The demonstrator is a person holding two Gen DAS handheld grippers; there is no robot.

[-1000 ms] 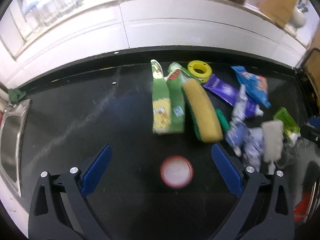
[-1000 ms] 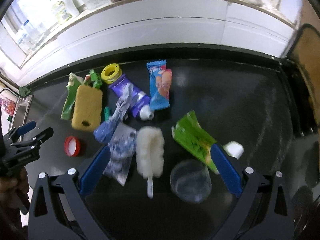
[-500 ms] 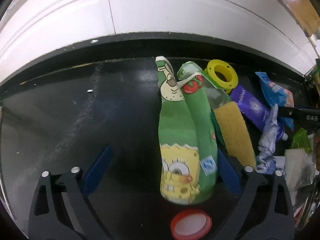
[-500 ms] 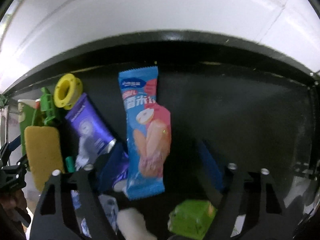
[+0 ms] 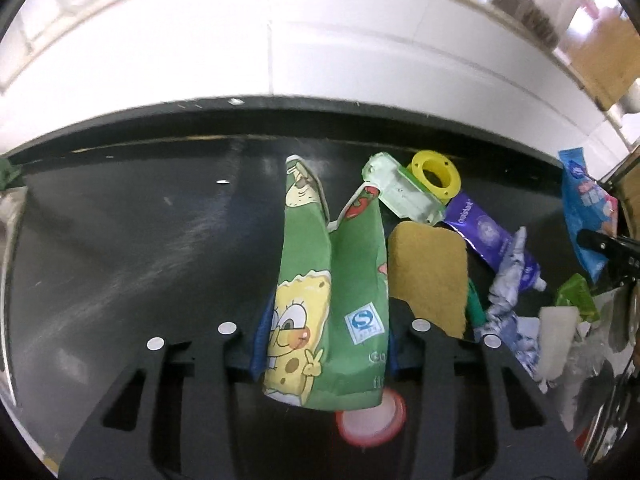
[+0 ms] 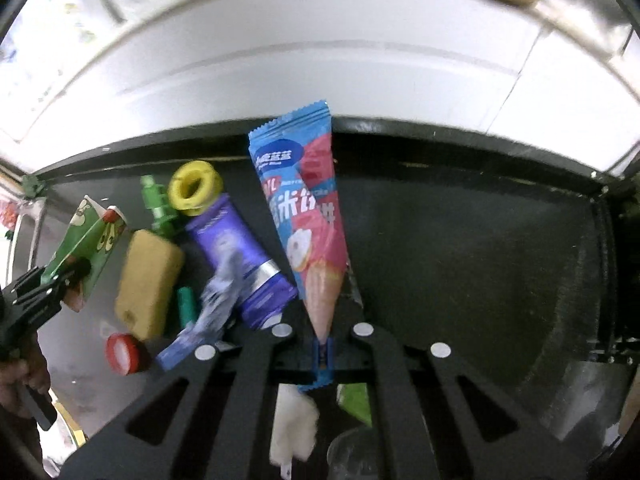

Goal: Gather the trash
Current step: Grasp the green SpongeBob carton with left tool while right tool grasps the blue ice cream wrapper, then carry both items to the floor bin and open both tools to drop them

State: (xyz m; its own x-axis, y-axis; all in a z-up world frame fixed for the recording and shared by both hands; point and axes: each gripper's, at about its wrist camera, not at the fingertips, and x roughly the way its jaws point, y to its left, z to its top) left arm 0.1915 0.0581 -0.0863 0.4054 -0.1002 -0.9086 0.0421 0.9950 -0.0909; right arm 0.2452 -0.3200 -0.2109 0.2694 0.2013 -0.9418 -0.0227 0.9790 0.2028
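Through the left wrist camera, we see our left gripper (image 5: pixel 325 346) clamped on the green cartoon carton (image 5: pixel 330 300), just left of the yellow sponge (image 5: pixel 430 276); a red cap (image 5: pixel 372 420) lies below the carton.

Through the right wrist camera, our right gripper (image 6: pixel 323 354) pinches the blue-pink snack wrapper (image 6: pixel 310 216), right of the sponge (image 6: pixel 146 282), beside the purple tube (image 6: pixel 240 256).

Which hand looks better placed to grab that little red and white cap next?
Left, probably, once it drops its load. The red and white round cap lies just below the left gripper, which grips the green cartoon snack bag. The right gripper pinches the blue and pink wrapper, farther off.
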